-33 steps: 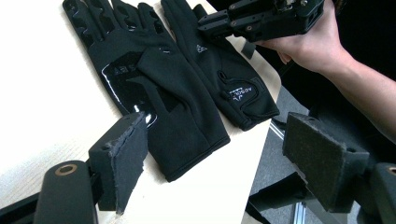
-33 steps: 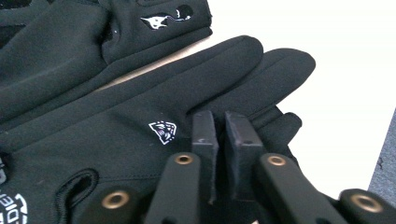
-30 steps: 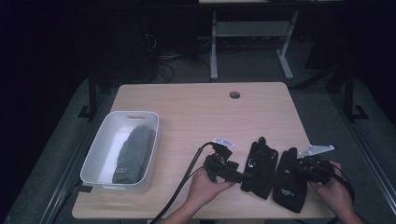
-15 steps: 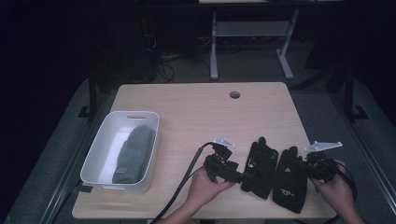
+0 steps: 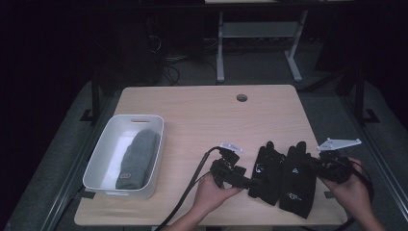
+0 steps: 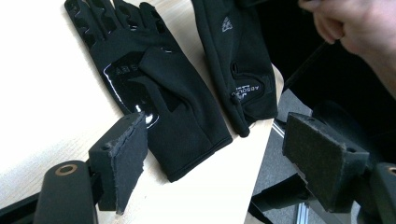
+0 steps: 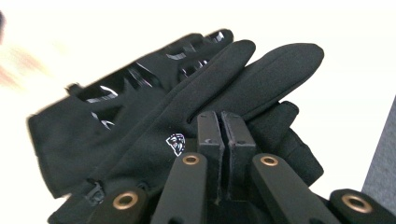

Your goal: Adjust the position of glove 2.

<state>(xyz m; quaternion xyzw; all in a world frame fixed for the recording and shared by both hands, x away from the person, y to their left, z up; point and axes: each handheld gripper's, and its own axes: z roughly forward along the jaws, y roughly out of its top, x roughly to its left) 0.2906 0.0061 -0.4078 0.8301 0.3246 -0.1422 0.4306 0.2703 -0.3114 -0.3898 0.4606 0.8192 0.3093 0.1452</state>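
**Right gripper rises beside the gloves; left one waits with jaws apart**

The two black gloves lie side by side on the table near its front right corner: the left glove palm up, the right glove just beside it, its cuff at the table's front edge. Both look flat and not yet lifted.

The right gripper sits at the right glove's outer side. Compared with a second ago it is a little higher and turned, its grey plate now more clear of the glove. In the right gripper view its jaws are pressed together with nothing between them, just before the glove's fingers. So I judge that no grasp is made yet.

The left gripper is at the left glove's cuff, almost unmoved, jaws wide apart.

Far left of the gloves, a white bin holds a grey cloth.
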